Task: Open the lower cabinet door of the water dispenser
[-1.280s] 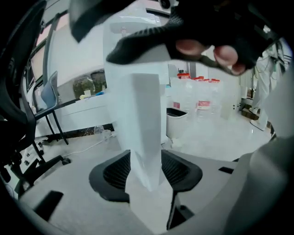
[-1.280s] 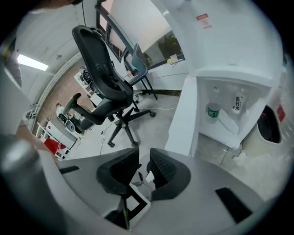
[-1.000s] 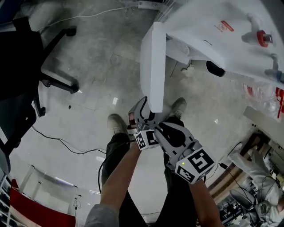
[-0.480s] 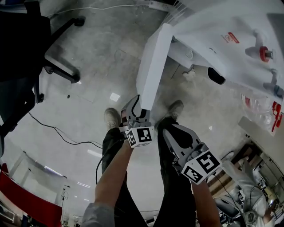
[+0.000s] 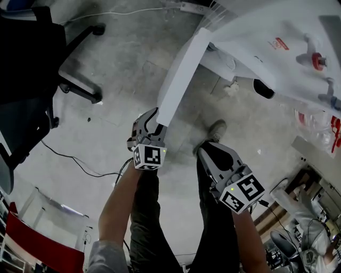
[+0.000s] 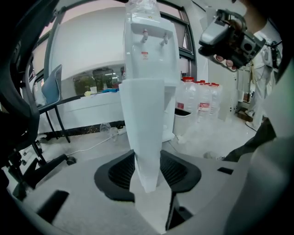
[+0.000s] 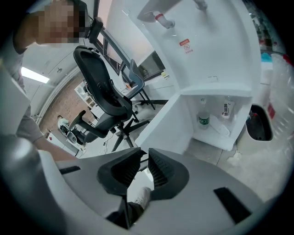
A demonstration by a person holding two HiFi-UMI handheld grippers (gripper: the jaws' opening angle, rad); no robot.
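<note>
The white water dispenser (image 5: 256,37) stands at the upper right, and its lower cabinet door (image 5: 181,74) is swung out towards me. My left gripper (image 5: 154,121) is shut on the door's free edge. In the left gripper view the door (image 6: 144,119) runs down between the ribbed pads (image 6: 121,172), and the jaws have just been closing on it. My right gripper (image 5: 205,154) hangs apart from the door, beside my right leg. Its jaws (image 7: 144,158) have just been narrowing to a small gap with nothing in it. The opened compartment (image 7: 220,124) holds bottles.
A black office chair (image 5: 32,64) stands at the left, with a dark cable (image 5: 80,165) on the floor near it. A power strip (image 5: 186,6) lies at the top. Large water bottles (image 6: 202,105) stand beside the dispenser. My shoe (image 5: 216,130) is under the door.
My left gripper has moved left with the door's edge in it, and the door has swung wider open. My right gripper has stayed about where it was.
</note>
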